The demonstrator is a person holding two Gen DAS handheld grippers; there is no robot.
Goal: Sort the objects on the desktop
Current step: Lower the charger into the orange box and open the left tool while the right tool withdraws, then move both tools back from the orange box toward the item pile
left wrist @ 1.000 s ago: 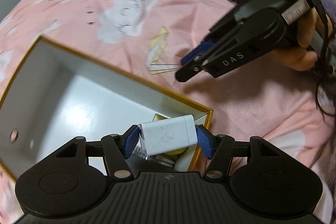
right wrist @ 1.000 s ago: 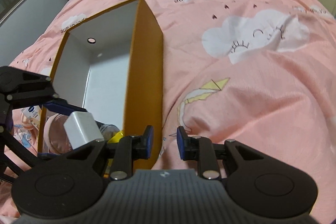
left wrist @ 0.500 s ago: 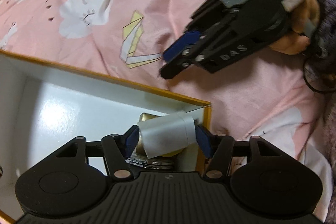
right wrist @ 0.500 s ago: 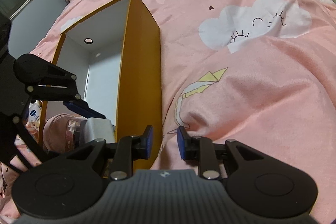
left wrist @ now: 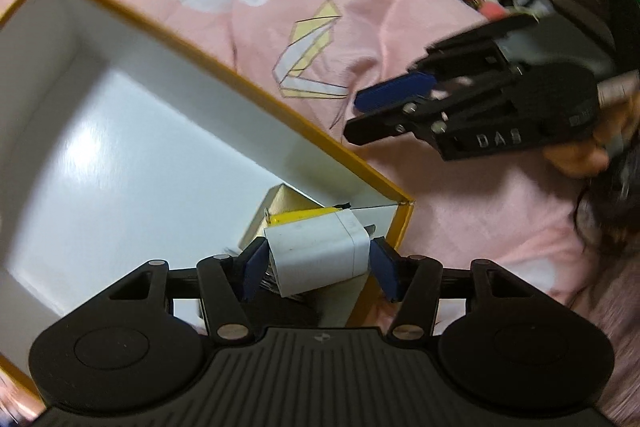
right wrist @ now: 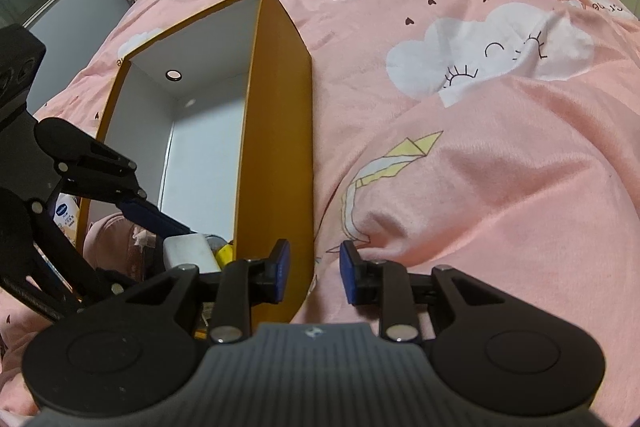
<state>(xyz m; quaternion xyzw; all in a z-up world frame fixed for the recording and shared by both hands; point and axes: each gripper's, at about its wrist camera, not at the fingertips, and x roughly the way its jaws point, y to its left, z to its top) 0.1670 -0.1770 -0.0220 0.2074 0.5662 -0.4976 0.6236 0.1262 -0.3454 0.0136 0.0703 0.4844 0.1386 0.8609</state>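
left tool (left wrist: 318,269) pitched steeply down over orange box (left wrist: 384,183) corner, jaws closing on white charger (left wrist: 316,253), right tool (right wrist: 312,273) angled down over pink bedspread (right wrist: 480,187), jaws opening, nothing between

Box (left wrist: 120,131) interior mostly free: white floor bare across the far and middle part, open from above. Near corner is crowded, with a white charger block (left wrist: 316,251) between the left hand-held gripper (left wrist: 316,267) pads as the jaws close, sitting over a yellow item (left wrist: 304,217) and other small stuff I can't identify. Box's orange wall (right wrist: 276,131) stands between that corner and the bed (right wrist: 500,187). Right hand-held gripper (right wrist: 312,277), jaws opening with nothing between them, hovers just outside that wall over pink bedding that's bare but rumpled. Clutter (right wrist: 66,215) beyond the box's far side.
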